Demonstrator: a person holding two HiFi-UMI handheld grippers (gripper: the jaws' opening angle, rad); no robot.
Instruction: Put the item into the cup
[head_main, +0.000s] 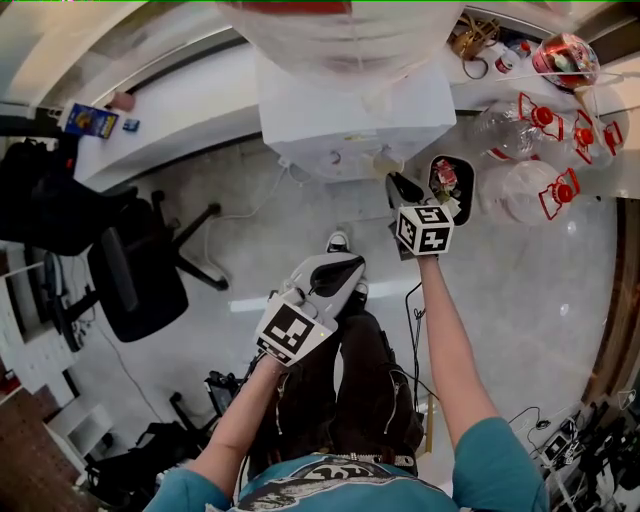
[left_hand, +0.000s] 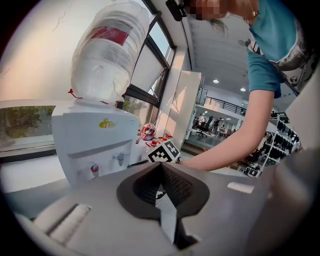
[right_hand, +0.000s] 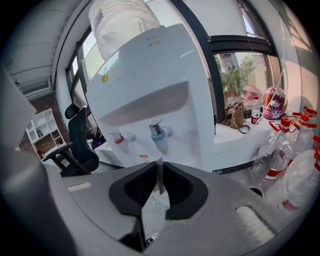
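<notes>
A pale, thin-walled cup (head_main: 387, 163) hangs in front of the white water dispenser (head_main: 350, 125), just below its taps. My right gripper (head_main: 401, 186) is shut on the cup wall, which shows as a thin clear strip (right_hand: 158, 179) between the black pads. In the right gripper view the blue tap (right_hand: 159, 136) and red tap (right_hand: 120, 138) stand directly ahead. My left gripper (head_main: 343, 270) is lower, over the person's legs, with its jaws shut (left_hand: 161, 174) and nothing in them. No loose item for the cup is visible.
A big water bottle (left_hand: 107, 47) sits upside down on the dispenser. A small bin (head_main: 451, 186) with rubbish stands right of my right gripper, beside several empty water jugs (head_main: 535, 190). A black office chair (head_main: 140, 275) is at the left. Cables lie on the floor.
</notes>
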